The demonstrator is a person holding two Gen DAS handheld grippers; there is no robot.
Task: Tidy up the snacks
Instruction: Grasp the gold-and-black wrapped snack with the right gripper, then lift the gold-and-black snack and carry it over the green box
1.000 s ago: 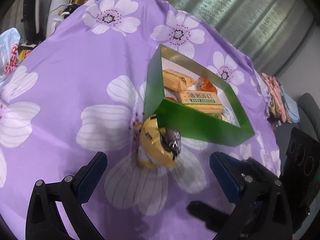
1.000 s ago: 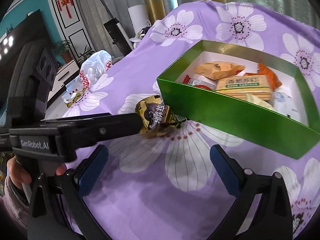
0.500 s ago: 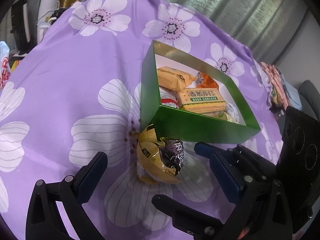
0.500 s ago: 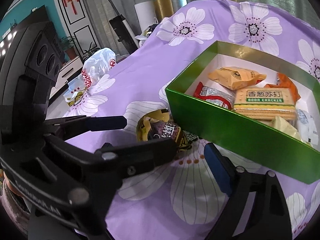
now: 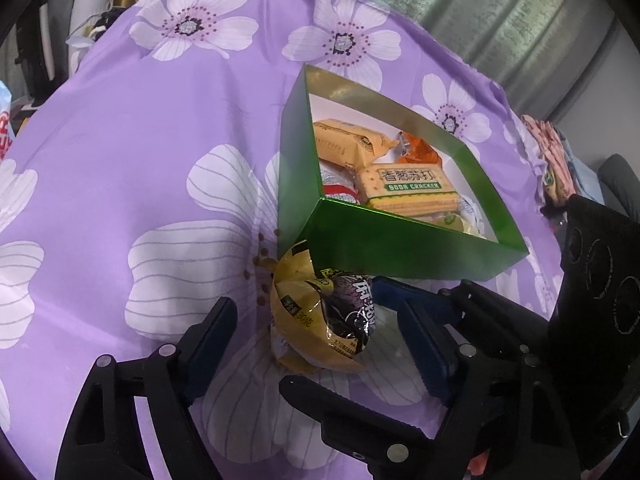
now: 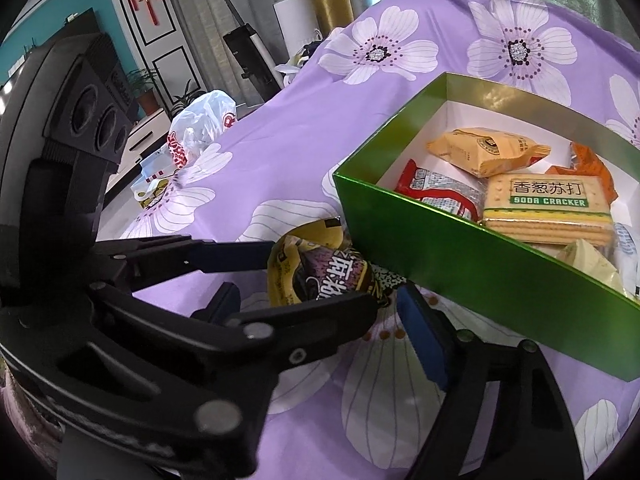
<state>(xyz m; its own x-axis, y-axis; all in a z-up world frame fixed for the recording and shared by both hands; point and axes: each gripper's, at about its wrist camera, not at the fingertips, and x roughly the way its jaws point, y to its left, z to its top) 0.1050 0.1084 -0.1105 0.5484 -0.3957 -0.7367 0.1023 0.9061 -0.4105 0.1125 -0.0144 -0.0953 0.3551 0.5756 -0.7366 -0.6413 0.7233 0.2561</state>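
A yellow and dark purple snack packet (image 5: 324, 316) lies on the purple flowered cloth, touching the near corner of a green box (image 5: 384, 244). The box holds a soda cracker pack (image 5: 408, 188), an orange packet and several others. My left gripper (image 5: 320, 344) is open, its blue pads on either side of the packet. My right gripper (image 6: 320, 320) is open and reaches in from the right, close around the same packet (image 6: 320, 276). The two grippers cross over each other. In the right wrist view the green box (image 6: 460, 256) is at the right.
The table is covered by the purple flowered cloth (image 5: 160, 140). A white plastic bag (image 6: 200, 124) lies at the table's far left edge. A vacuum, curtains and a cabinet stand beyond the table. Clothes (image 5: 552, 160) lie off the right edge.
Both grippers have moved in towards the snack packet. Their fingers have narrowed from wide open and now flank it. The packet and the box have not moved.
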